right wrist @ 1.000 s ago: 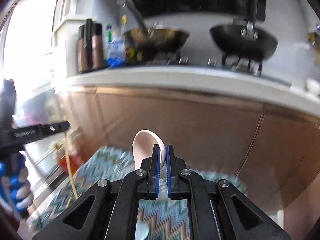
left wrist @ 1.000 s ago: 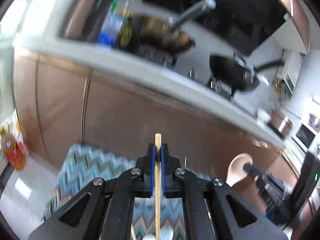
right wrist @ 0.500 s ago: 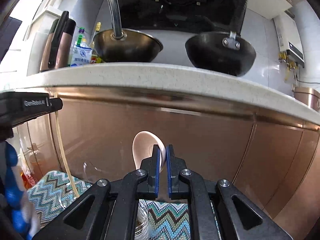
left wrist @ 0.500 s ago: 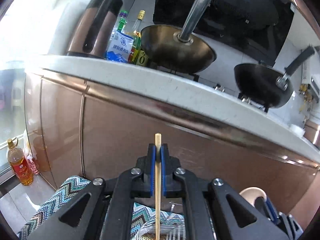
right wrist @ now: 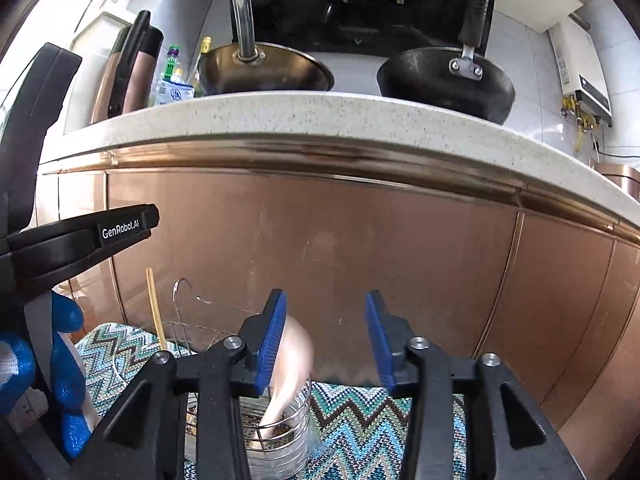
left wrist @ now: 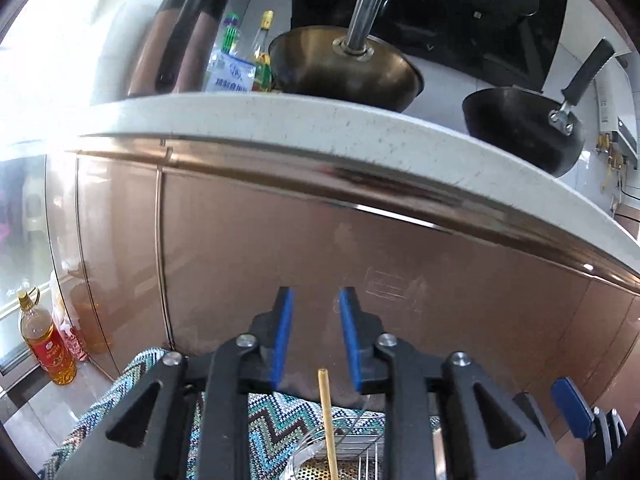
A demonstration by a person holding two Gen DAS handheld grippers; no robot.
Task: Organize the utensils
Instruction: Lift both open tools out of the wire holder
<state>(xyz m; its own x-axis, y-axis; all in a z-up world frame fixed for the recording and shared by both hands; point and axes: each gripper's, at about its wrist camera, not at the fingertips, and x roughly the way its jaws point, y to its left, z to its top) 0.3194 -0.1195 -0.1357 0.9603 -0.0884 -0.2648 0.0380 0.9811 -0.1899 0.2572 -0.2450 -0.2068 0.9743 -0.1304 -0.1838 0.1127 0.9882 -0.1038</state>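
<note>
My left gripper has its jaws opening, with nothing between the blue pads. The wooden chopstick stands loose below them, its lower end in the wire utensil holder. My right gripper is also opening. The pale spoon, blurred, leans behind its left pad, free of both pads, with its handle down in the round wire holder. In the right wrist view the chopstick stands at the holder's left side, under the left gripper that a blue-gloved hand grips.
The holder sits on a zigzag cloth in front of copper cabinet doors. Above runs a speckled countertop with a brass wok, a black pan, bottles and a kettle. An oil bottle stands on the floor at left.
Both grippers came down and opened. The chopstick slipped down out of the left pads into the holder, and the spoon dropped from the right pads into it.
</note>
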